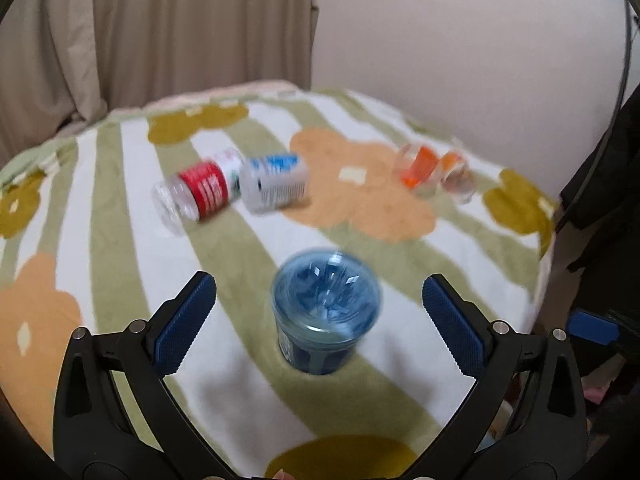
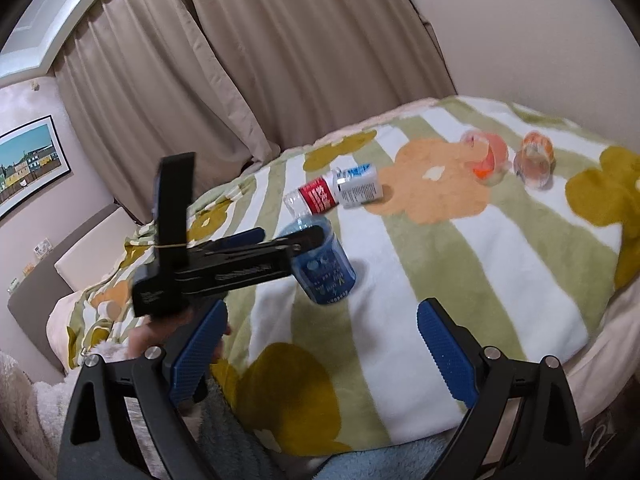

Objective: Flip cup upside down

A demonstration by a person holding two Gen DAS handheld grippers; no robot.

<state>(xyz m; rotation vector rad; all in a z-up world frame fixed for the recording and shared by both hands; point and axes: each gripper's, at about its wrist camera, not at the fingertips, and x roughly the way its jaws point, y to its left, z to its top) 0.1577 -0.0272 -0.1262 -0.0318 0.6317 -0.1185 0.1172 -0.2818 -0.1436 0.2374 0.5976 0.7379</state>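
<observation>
A blue translucent cup (image 1: 326, 312) stands on the flowered blanket (image 1: 120, 216), its upper end facing the left wrist camera. My left gripper (image 1: 320, 312) is open, its blue pads on either side of the cup without touching it. In the right wrist view the left gripper (image 2: 286, 238) reaches to the blue cup (image 2: 324, 268), which leans there. My right gripper (image 2: 320, 348) is open and empty, above the blanket's near part, short of the cup.
A clear cup with a red label (image 1: 192, 192) and a white cup with blue print (image 1: 276, 182) lie on their sides behind the blue cup. Two orange-marked clear cups (image 1: 434, 172) lie at the far right. Curtains (image 1: 160, 40) and a wall stand behind the bed.
</observation>
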